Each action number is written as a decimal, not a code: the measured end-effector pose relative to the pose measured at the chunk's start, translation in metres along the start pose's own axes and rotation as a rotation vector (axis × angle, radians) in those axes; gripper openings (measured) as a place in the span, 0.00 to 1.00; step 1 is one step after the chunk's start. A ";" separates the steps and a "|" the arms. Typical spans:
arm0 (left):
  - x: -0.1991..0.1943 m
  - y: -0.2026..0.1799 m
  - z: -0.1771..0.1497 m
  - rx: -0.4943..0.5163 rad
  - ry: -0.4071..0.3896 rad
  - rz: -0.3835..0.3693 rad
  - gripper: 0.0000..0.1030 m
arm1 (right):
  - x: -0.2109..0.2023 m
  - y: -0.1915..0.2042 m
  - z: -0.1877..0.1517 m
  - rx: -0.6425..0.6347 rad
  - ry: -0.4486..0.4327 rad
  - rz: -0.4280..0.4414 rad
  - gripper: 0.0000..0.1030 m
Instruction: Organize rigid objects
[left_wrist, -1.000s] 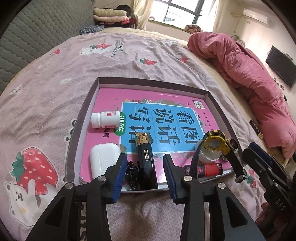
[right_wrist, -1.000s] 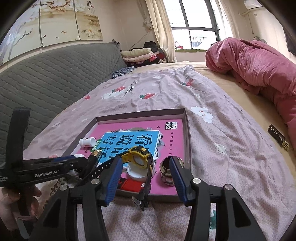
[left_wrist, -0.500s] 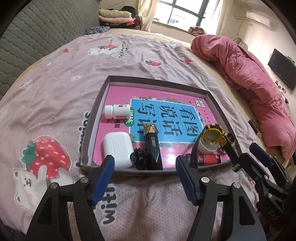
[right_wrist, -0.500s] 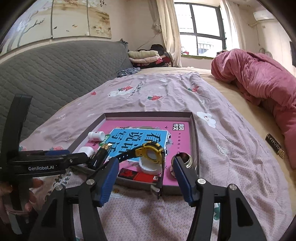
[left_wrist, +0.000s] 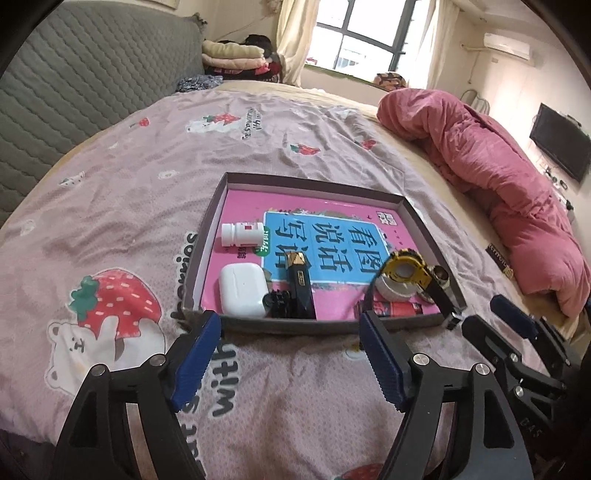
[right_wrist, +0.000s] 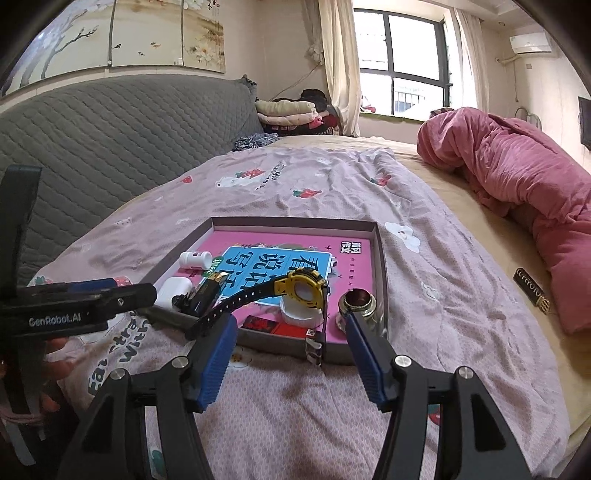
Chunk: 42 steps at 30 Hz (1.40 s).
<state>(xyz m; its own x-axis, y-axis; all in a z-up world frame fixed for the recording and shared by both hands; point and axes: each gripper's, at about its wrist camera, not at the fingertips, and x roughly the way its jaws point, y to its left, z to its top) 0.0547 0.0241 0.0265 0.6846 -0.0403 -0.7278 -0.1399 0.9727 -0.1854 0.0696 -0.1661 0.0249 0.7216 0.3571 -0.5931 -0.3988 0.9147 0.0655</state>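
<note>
Left gripper (left_wrist: 290, 354) opening (empty); lighter (left_wrist: 300, 288) lengthwise toward it.

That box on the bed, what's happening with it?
A person holds two grippers and is tidying small hard things into the box. Inside it lie a pill bottle, a white case, a black lighter and a yellow watch propped on a white lid, beside a small jar. The left gripper is empty, its jaws opening. The right gripper is open and empty too. Both hover just before the box, touching nothing.
</note>
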 end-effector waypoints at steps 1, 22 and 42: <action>-0.002 -0.001 -0.002 -0.002 0.003 0.011 0.76 | -0.002 0.001 0.000 -0.002 0.000 -0.003 0.59; -0.018 -0.007 -0.032 0.033 0.042 0.099 0.76 | -0.019 0.001 -0.018 0.048 0.058 -0.021 0.59; -0.021 -0.012 -0.053 0.045 0.076 0.099 0.76 | -0.026 0.012 -0.034 0.051 0.095 0.026 0.59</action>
<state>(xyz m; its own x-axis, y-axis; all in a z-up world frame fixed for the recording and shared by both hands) 0.0041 0.0009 0.0090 0.6127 0.0411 -0.7893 -0.1710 0.9819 -0.0815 0.0271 -0.1711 0.0135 0.6533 0.3632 -0.6643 -0.3852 0.9148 0.1214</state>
